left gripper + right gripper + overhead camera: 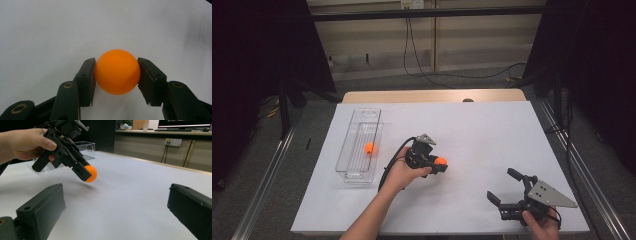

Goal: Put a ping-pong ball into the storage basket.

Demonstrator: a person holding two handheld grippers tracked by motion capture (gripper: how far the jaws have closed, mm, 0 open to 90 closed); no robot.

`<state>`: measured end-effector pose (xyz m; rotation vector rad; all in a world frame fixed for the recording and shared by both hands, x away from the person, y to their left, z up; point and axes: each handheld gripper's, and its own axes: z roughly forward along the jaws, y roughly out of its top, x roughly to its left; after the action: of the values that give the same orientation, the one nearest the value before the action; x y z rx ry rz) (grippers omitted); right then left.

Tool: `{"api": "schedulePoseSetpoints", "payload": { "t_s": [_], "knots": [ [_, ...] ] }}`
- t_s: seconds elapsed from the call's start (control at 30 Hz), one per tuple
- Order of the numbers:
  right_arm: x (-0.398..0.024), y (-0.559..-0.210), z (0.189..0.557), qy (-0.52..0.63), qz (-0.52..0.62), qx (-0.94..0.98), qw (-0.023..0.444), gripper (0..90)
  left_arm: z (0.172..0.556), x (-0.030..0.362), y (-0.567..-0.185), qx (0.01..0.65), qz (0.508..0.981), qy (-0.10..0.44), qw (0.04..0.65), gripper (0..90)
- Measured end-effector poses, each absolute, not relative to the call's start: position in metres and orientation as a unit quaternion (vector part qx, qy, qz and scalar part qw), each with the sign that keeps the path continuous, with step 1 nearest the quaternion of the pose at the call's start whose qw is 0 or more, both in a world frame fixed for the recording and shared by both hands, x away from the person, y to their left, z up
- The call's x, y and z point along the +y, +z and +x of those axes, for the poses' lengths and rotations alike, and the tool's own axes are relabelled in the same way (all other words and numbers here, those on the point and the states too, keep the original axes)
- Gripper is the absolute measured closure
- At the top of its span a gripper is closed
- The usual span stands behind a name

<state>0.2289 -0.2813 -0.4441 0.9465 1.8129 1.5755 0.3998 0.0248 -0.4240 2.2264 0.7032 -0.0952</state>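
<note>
An orange ball point(117, 65) is pinched between the two black jaws of my left gripper point(117, 73), which is shut on it. In the high view that gripper point(439, 162) is at the middle of the white table with the ball point(441, 161) at its tip. From the right gripper view the held ball point(92, 173) hangs a little above the surface, its shadow beneath it. A second orange ball point(369, 148) lies in the clear plastic tray point(357, 172) at the left. My right gripper point(501, 184) rests at the front right, open, with nothing between its jaws.
The white sheet point(482, 125) covers the table, with its front edge right at my hands. The clear tray point(87, 145) stands behind the left hand in the right gripper view. Dark frame posts and cables point(412, 55) lie beyond the far edge.
</note>
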Motion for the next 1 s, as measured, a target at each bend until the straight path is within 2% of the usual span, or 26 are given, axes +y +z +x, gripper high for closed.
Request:
{"api": "schedulePoseSetpoints", "payload": {
  "t_s": [1.0],
  "knots": [
    [-0.281, -0.444, 0.229, 0.587, 0.352, 0.675, 0.277, 0.8, 0.405, 0.042, -0.418, 0.298, 0.868, -0.030, 0.397, 50.9]
  ]
}}
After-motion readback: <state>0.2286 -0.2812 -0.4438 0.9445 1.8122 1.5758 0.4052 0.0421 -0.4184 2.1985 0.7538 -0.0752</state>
